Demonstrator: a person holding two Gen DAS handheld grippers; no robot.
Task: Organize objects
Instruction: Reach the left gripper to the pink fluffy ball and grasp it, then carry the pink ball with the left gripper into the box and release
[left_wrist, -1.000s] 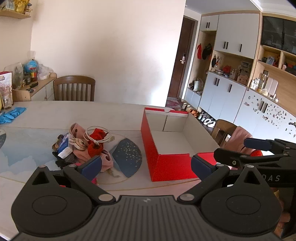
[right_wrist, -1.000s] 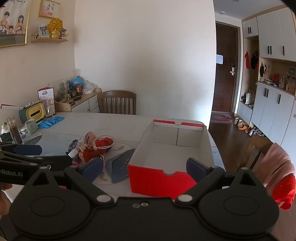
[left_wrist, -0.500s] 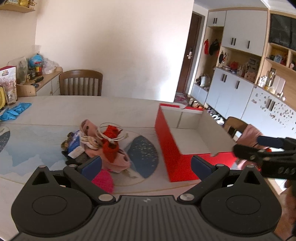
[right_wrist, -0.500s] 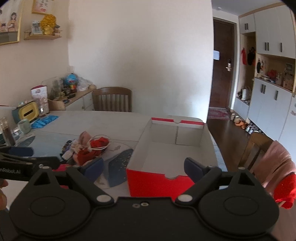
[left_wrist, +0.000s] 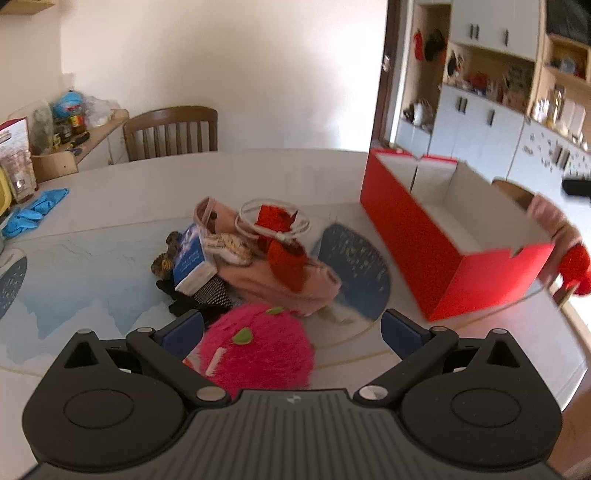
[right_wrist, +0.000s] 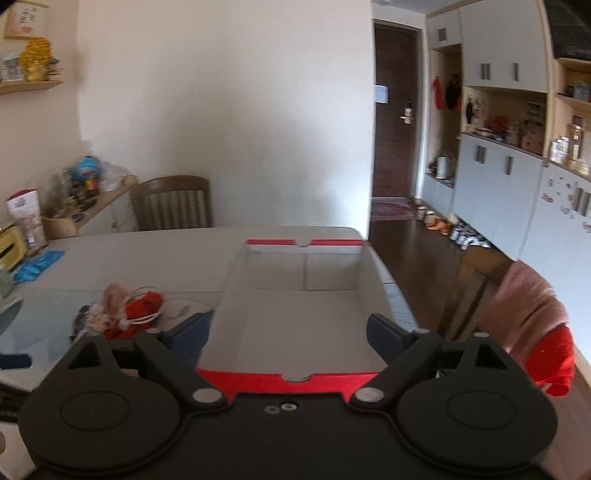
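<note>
**A:** ok going left to right, what's on the counter (left_wrist: 110, 192)?

**B:** far left edge there are some blue gloves (left_wrist: 35, 212), lying flat, well apart from everything else. Then the main pile near the middle: a blue-and-white packet (left_wrist: 194, 260) tilted on its side against a pink cloth bag (left_wrist: 273, 280), with dark leopard-print and black mesh bits tucked under the packet. Can't really tell what those are.

**A:** and the red thing on top?

**B:** a red fabric item (left_wrist: 282, 254) lying on the pink bag, with a coiled white cable (left_wrist: 275, 219) looped around its upper part. Just in front of the pile is a fluffy hot-pink thing (left_wrist: 262, 349) with little green bits on it.

**A:** left tongs?

**B:** left tongs (left_wrist: 291, 330) are released, jaws wide, hanging over the fluffy pink thing, which sits low between them. Pads aren't pressing on it.

**A:** the box?

**B:** red box (left_wrist: 417, 236), white inside, lid off, to the right of the pile and apart from it. In the right wrist view it looks empty.

**A:** right tongs?

**B:** right tongs (right_wrist: 288, 328) are spread wide, after narrowing just a touch, nothing between them, over the near end of the box. A pink and red cloth (right_wrist: 532, 325) hangs over a chair further right.
</note>
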